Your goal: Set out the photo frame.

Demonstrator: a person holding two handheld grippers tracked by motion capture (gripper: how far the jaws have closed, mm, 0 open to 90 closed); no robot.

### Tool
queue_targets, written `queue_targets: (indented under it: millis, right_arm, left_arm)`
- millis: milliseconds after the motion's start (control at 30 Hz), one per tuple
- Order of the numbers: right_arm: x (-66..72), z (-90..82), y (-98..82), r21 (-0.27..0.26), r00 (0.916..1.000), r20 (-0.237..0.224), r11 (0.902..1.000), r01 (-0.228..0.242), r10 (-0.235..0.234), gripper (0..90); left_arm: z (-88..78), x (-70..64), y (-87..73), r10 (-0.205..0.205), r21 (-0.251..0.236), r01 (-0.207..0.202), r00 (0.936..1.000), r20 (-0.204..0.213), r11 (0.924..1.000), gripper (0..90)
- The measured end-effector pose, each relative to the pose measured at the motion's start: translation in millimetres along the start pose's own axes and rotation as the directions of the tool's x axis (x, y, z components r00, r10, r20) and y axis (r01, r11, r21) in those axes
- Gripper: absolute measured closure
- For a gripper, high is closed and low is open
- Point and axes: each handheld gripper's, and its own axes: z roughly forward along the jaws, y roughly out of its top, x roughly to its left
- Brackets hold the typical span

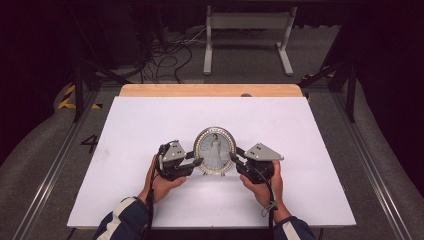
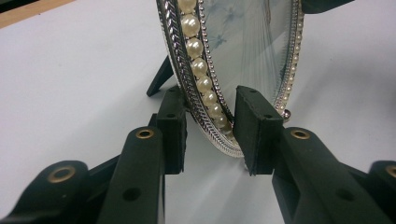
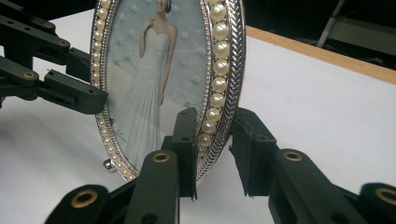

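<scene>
An oval picture frame [image 1: 215, 150] stands upright near the middle of the white tabletop [image 1: 150, 125], a little toward the person's side. Its silver rim carries a ring of pearl beads [image 2: 199, 67], and behind the glass is a photo of a woman in a long white dress [image 3: 149, 88]. A dark easel leg [image 2: 161, 77] props it from behind, and a small silver ball foot [image 3: 108, 164] rests on the table surface.

The left gripper [image 1: 196, 161] reaches in from the frame's left side. In the left gripper view its jaws stand either side of the lower rim, one behind the frame and one in front of the glass. A narrow gap shows between the rim and the front pad, so the jaws straddle the edge without clamping it; whether the rear pad touches cannot be told.

The right gripper [image 1: 238, 156] meets the frame's opposite edge. In the right gripper view its jaws also bracket the beaded rim, the front pad lying close against the pearls and the other pad standing slightly clear of the back. They are narrowly parted, not pressing on both sides.

The person's hands [image 1: 162, 182] hold both grippers low over the table, in dark sleeves with a pale stripe [image 1: 120, 220]. Beyond the white surface a wooden edge strip [image 1: 210, 90] shows, and farther back a white metal stand [image 1: 247, 35] and loose cables [image 1: 170, 57] sit on the floor.
</scene>
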Motion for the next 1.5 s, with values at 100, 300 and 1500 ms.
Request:
queue_targets:
  millis: [100, 300, 1500]
  right_arm:
    - [-0.4, -1.0, 0.2, 0.001, 0.9999, -0.001, 0.9999, 0.01, -0.01, 70.3]
    - [-0.8, -2.9, -0.3, 0.005, 0.9988, -0.012, 0.9988, 0.048, -0.048, 69.2]
    - [-0.1, -6.6, -0.8, 0.054, 0.9876, -0.048, 0.9869, 0.152, -0.15, 55.6]
  left_arm:
    - [-1.1, -0.4, -0.2, 0.01, -0.001, -0.01, 0.9999, -0.007, 0.9999, 64.6]
    - [-2.9, -1.6, 0.4, 0.032, -0.006, -0.032, 0.9994, -0.014, 0.9995, 63.7]
    - [-15.1, -6.5, 3.8, 0.132, 0.0, -0.132, 0.9893, -0.063, 0.9912, 58.8]
